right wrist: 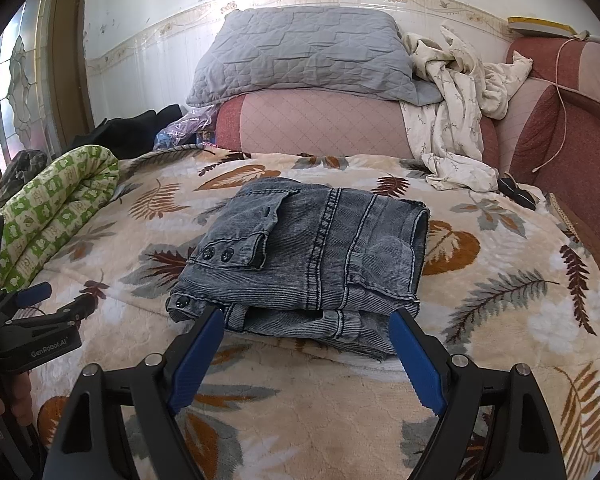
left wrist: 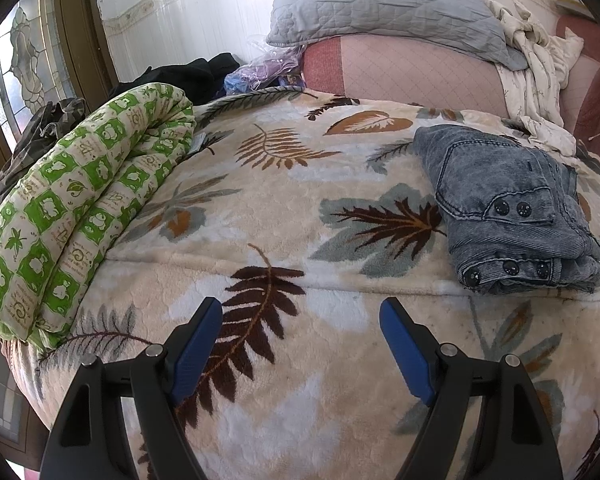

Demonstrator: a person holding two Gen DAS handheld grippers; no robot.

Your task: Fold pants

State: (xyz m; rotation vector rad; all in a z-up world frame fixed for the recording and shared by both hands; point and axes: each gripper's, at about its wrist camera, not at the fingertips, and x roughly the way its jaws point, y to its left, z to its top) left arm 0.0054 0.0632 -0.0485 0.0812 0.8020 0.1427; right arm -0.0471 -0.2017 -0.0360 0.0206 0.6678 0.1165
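Both of my grippers hang above the leaf-print blanket [right wrist: 500, 292] with nothing between their blue fingers. My right gripper [right wrist: 306, 330] has its jaws spread wide, fingertips just short of the near edge of the folded jeans [right wrist: 312, 256], not touching them. My left gripper [left wrist: 300, 316] is equally wide open over bare blanket, with the jeans [left wrist: 504, 208] off to its right. The jeans lie in a compact folded stack near the middle of the blanket, snap buttons showing on a pocket flap and along the near left corner. A rolled green-and-white quilt [left wrist: 72, 216] lies along the blanket's left edge, well apart from the jeans. Beyond the blanket, a gray quilted pillow [right wrist: 304, 56] rests on a pink cushion [right wrist: 320, 124], with a crumpled cream cloth [right wrist: 456, 100] beside it.
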